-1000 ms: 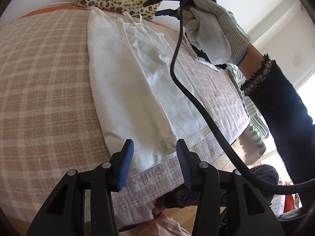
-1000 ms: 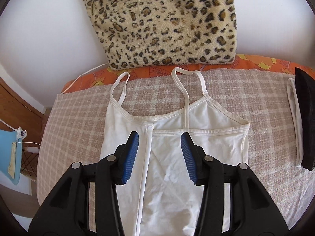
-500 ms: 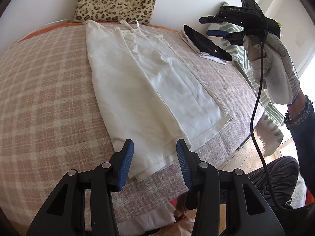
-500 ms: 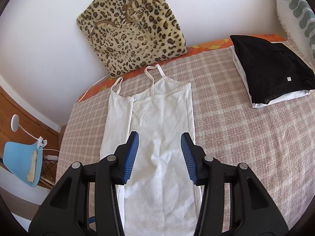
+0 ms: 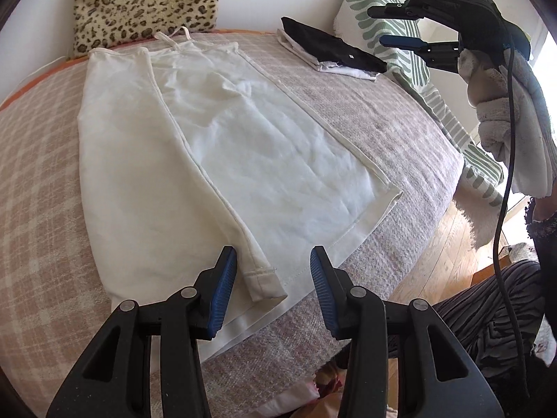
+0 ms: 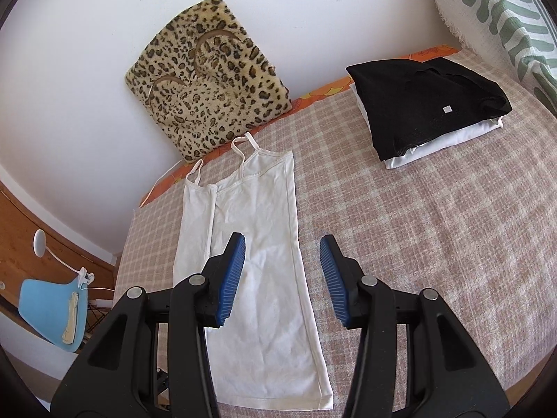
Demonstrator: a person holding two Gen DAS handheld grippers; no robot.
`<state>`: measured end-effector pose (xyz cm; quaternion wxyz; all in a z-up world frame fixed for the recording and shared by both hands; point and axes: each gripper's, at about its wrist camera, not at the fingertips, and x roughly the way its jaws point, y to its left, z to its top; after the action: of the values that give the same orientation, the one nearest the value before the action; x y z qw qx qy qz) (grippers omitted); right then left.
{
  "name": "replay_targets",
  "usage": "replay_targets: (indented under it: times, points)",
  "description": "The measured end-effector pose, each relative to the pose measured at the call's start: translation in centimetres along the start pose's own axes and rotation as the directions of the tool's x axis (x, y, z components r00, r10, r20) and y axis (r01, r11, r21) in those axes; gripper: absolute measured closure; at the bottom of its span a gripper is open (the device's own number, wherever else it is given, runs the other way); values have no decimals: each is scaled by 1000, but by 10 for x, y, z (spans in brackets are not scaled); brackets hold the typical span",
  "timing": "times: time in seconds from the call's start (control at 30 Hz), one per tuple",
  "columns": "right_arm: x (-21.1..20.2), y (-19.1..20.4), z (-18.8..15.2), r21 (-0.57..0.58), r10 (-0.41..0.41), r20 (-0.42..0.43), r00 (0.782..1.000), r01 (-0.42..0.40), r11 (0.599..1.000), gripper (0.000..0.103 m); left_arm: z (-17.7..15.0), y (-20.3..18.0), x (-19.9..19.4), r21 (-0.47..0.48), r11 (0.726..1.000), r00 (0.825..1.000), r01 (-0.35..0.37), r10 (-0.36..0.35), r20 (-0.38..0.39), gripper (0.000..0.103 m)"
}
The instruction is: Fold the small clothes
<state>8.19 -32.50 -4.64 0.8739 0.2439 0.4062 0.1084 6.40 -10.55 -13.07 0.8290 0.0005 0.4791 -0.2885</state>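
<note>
Here, white camisole [image 6: 259, 261] lies flat, one long side folded inward; left gripper [image 5: 273, 280] and right gripper [image 6: 282, 277] gape empty.

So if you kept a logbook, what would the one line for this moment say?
step: folding white camisole | left side folded in | left tool: open, at hem | right tool: open, raised above | folded stack: aside

A white strappy camisole [image 6: 257, 261] lies flat and lengthwise on the checked bed [image 6: 435, 244], one long side already folded inward over its middle. Its thin straps point toward the leopard-print cushion [image 6: 209, 87] at the wall, and its hem lies at the bed's opposite edge.
</note>
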Motion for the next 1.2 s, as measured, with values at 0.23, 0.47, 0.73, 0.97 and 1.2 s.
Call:
replay_targets:
  times: [0.23,0.47,0.73,0.97,1.2]
  points:
    - [-12,-19,0,18,5,17,1000,-5,1000,56,8,-26,7,53,998,1000,-22,21,18,62]
    - [-17,-41,6,32,11,10,1000,-12,999,56,19,-89,7,258,964,993,-69,41,113,62]
    - [-33,-73,22,57,89,6,996,-90,994,56,30,-122,41,301,953,998,-23,7,55,62]
    - [-29,-85,38,63,103,1,995,-103,993,56,31,-132,70,283,957,997,-64,73,-22,62]
    - [6,-71,54,12,94,-49,994,-94,996,56,38,-124,74,217,975,999,-44,44,8,74]
